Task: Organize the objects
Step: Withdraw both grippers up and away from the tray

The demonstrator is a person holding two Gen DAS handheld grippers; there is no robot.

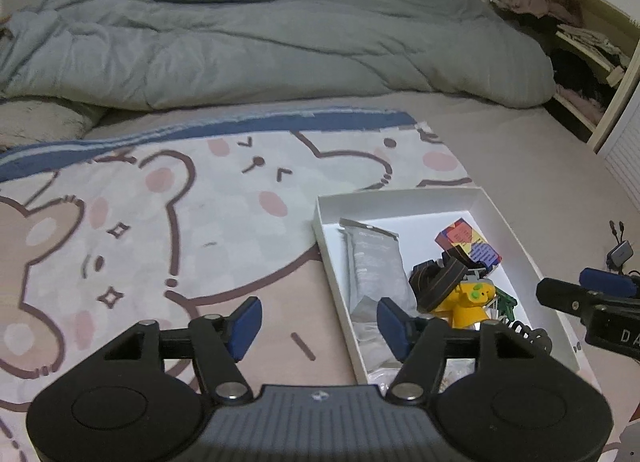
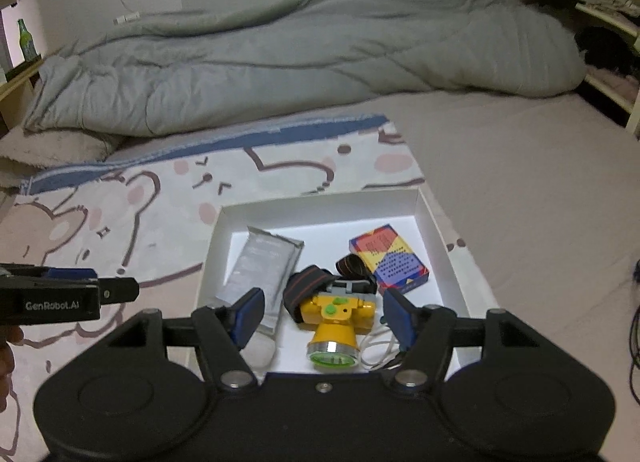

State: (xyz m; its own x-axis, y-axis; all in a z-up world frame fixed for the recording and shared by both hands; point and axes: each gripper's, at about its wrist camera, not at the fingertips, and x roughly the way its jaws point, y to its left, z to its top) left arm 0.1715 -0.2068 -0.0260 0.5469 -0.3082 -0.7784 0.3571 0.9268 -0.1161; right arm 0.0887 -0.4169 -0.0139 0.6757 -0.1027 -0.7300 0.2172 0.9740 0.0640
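A white box (image 2: pixel 320 204) lies on the bed, also in the left wrist view (image 1: pixel 396 198). It holds a yellow headlamp (image 2: pixel 334 324) with a dark strap, a grey foil pouch (image 2: pixel 262 270), a colourful card box (image 2: pixel 390 258) and a white cord (image 2: pixel 378 346). The headlamp (image 1: pixel 468 302), pouch (image 1: pixel 374 266) and card box (image 1: pixel 468 244) show in the left wrist view too. My right gripper (image 2: pixel 324 316) is open and empty, just above the headlamp at the box's near edge. My left gripper (image 1: pixel 318 322) is open and empty over the box's left wall.
The box rests on a pink bear-print blanket (image 1: pixel 160 222). A rumpled grey duvet (image 1: pixel 260 46) lies behind. An open wardrobe with clothes (image 1: pixel 580 42) stands at the right. Cables and a small device (image 1: pixel 618 254) lie at the bed's right side. A green bottle (image 2: pixel 25 40) stands far left.
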